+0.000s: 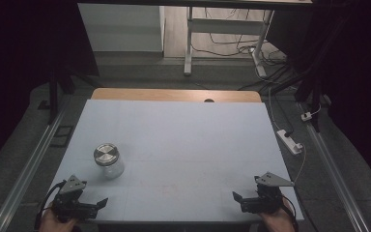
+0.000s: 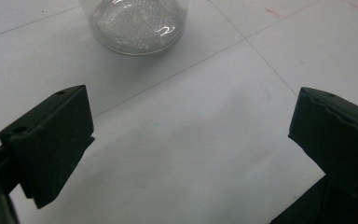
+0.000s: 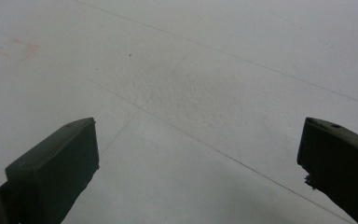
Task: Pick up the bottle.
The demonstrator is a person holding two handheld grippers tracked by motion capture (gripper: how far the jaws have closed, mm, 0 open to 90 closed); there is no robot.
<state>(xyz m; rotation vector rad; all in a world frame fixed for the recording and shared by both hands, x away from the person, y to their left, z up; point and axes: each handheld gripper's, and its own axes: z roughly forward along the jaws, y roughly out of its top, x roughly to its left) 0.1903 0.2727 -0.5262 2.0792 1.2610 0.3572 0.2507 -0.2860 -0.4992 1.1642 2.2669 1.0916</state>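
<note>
Left gripper (image 1: 101, 203) sits low at the table's near left corner, jaws spread wide, gripping nothing, bare white table (image 1: 183, 140) between them; just beyond it stands the glass jar (image 1: 108, 160), upright, metal lid on, tiny clear beads inside, no label readable on it; across to the right, well apart from the jar, the right gripper (image 1: 235, 197) rests at the near right corner, jaws equally wide, nothing held.

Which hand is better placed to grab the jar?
Left. The left tongs sit just below the jar, open, with the jar ahead in their own view. The right tongs, also open, are across the table.
</note>
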